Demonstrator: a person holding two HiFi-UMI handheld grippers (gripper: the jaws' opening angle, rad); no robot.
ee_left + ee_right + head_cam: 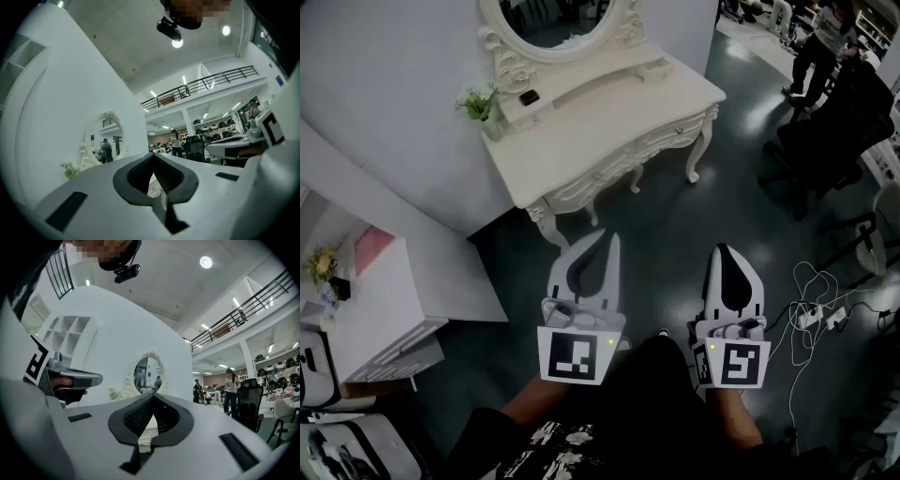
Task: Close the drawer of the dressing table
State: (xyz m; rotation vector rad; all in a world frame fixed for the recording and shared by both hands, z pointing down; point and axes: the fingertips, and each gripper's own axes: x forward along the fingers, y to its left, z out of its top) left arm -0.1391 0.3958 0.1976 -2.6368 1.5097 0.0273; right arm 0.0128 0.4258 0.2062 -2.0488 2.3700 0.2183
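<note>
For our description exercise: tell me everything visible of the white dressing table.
The dressing table is cream-white and looks like painted wood, with carved scrollwork along its front and curved legs. An oval mirror in an ornate frame rises at its back, above a low shelf bearing a small dark object. A pot of green sprigs stands at one end of its top. It stands on the dark floor against a white wall. Whether a drawer is ajar cannot be told.

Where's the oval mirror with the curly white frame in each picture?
Head view: the mirror sits at the top edge, above the dressing table.
Left gripper view: the mirror is left of centre, on the white wall.
Right gripper view: the mirror is near the centre.
Shared landmark: the small green plant left of it.
</note>
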